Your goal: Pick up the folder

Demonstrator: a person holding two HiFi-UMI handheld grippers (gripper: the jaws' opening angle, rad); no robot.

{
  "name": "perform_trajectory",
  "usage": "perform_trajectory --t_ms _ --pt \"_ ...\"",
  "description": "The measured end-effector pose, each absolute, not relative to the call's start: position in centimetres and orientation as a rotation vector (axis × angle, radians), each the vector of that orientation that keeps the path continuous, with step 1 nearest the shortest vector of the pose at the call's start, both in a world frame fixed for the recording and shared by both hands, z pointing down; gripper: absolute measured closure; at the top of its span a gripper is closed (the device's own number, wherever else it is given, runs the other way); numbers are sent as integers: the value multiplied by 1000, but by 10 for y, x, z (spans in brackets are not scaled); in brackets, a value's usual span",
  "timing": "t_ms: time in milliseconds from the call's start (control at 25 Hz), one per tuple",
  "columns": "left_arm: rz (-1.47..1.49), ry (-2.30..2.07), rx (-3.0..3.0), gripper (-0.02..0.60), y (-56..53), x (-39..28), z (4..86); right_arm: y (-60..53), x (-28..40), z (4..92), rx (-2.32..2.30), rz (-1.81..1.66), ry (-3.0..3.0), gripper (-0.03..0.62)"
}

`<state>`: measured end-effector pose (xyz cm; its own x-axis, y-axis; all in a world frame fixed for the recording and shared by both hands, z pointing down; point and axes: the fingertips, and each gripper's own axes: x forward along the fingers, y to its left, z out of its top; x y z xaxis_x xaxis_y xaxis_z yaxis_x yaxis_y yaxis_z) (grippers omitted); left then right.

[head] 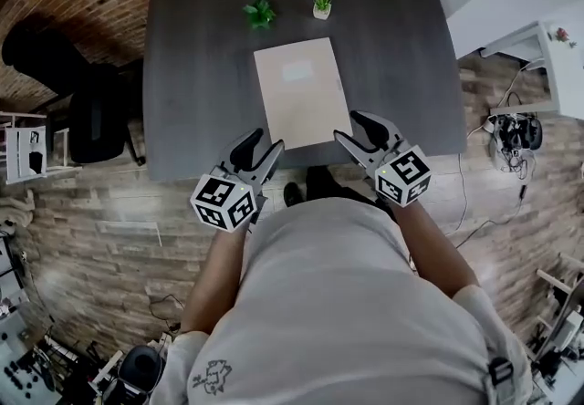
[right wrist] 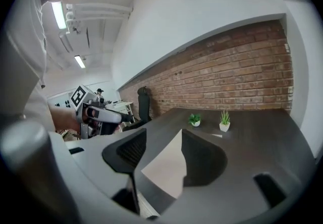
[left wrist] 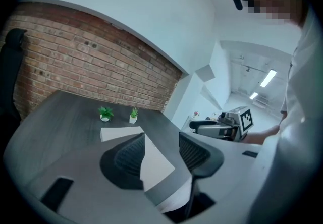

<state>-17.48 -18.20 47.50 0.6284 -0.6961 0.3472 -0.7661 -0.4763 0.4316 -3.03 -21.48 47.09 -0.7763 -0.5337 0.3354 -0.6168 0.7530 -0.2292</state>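
While the folder [head: 299, 93] is lying flat on the dark table [head: 201, 75], its near short edge is sitting just ahead of both grippers, close to the table edge facing the person. The left gripper [head: 267, 140] is hovering at the folder's near left corner and the right gripper [head: 349, 127] at its near right corner, so the folder is lying between the two.

In the left gripper view, the jaws are standing wide apart, and the folder [left wrist: 151, 160] is showing in the gap between them with neither pad pressing on it. In the right gripper view, the jaws are likewise standing wide apart, and the folder [right wrist: 166, 167] is showing between them, ungripped. Whether any fingertip is touching the folder's edge cannot be told.

Beyond the folder's far edge, well ahead of both grippers, a small leafy plant [head: 260, 13] and a potted plant [head: 322, 4] in a white pot are standing side by side. A black chair [head: 87, 111] is standing off to the left gripper's side, beside the table.
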Motion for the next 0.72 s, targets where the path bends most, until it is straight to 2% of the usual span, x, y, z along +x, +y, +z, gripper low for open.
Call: perform_trajectory --t_ms 720 --pt "313 -1012 1952 339 -242 -183 607 -288 -7 626 686 824 -2354 355"
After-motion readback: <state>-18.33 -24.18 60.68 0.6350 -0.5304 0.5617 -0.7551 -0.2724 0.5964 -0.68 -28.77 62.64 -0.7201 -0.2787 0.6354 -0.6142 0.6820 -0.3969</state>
